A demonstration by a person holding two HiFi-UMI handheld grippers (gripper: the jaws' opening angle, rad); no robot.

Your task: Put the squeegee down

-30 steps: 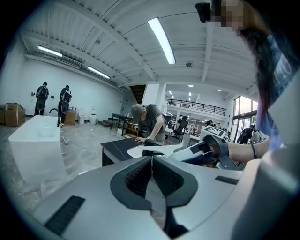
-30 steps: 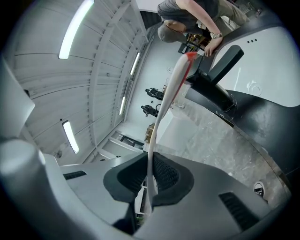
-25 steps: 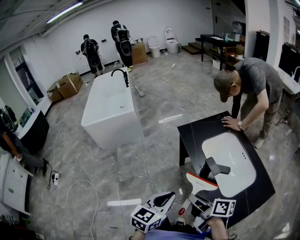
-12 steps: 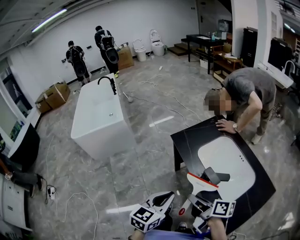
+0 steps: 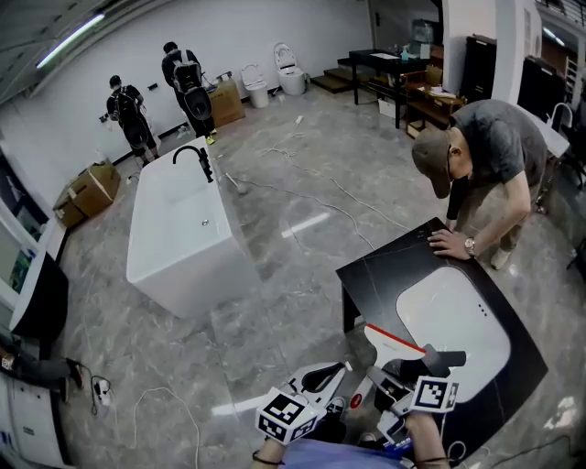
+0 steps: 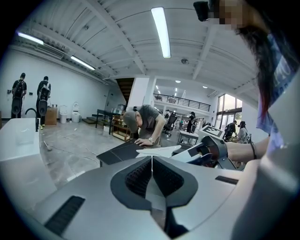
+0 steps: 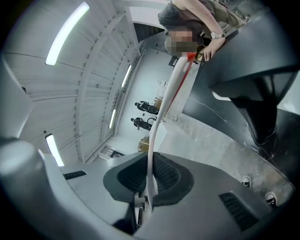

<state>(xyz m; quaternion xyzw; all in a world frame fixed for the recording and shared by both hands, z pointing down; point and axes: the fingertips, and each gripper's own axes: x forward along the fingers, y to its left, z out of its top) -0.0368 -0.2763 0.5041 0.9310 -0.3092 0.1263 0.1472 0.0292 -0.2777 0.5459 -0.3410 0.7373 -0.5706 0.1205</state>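
Squeegee point(image 5: 385, 341) smooth white plastic; floor point(image 5: 302, 183) glossy grey stone; bathtub point(image 5: 183, 275) glossy white.

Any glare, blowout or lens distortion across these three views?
Head view: fisheye bends the walls, and a light's reflection glares on the glossy floor. Left gripper view: strip light blown out, corners black. Right gripper view: same black corners, squeegee looks bowed.

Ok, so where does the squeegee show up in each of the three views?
Head view: the squeegee is low, right of centre, at the near edge of the black countertop.
Left gripper view: centre, its white blade just beyond the jaws.
Right gripper view: its white handle runs up from between the jaws.
Shared landmark: the person leaning on the countertop.
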